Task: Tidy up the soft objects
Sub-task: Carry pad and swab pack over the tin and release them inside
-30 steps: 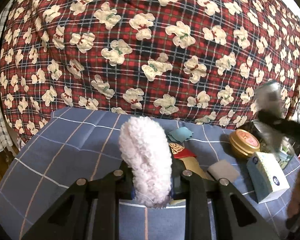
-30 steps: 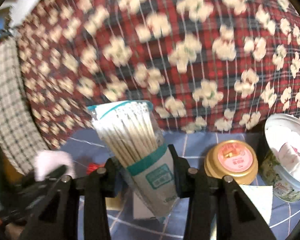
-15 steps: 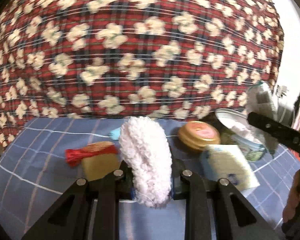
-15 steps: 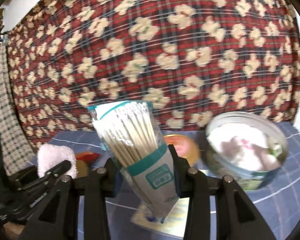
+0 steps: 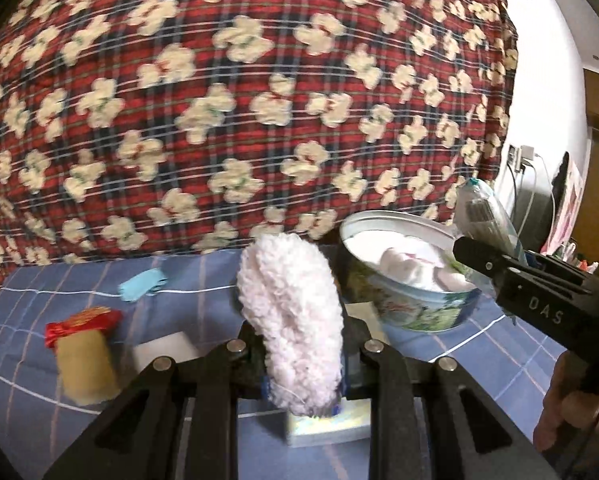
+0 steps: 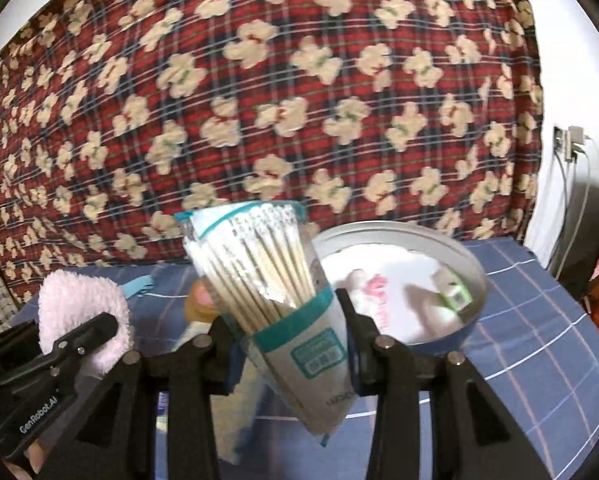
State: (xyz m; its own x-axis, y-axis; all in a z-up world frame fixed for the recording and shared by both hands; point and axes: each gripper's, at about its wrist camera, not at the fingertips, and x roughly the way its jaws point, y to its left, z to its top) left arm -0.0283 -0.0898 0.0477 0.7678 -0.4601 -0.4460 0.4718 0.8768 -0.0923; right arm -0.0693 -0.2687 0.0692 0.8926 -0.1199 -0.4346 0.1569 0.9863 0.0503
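1. Your left tongs [image 5: 303, 364] are clamped on a fluffy pale-pink pad [image 5: 293, 320], a thick oval of looped, woolly pile that stands upright between the black fingers and bulges above them.
2. Your right tongs [image 6: 289, 344] grip a clear, crinkly plastic packet of cotton swabs [image 6: 275, 296]; thin wooden sticks fan out inside it, and a teal band wraps its white lower half. It leans slightly left.
3. Just beyond both tongs sits a round metal tin [image 5: 409, 276] with a smooth silvery rim and a printed floral wall. Soft white pieces are heaped inside it.
4. The surface under everything is a blue cloth [image 5: 203, 280] with thin pale grid lines, lying flat.
5. On the near left of that cloth stands a small tan cylinder topped with a gathered red foil frill [image 5: 85, 354]; it is blurred.
6. Right of it lies a flat white block [image 5: 165, 350], and farther back a crumpled light-blue scrap [image 5: 141, 284].
7. Behind it all rises a puffy quilt [image 5: 235, 92] in red and dark plaid, scattered with cream bear shapes.
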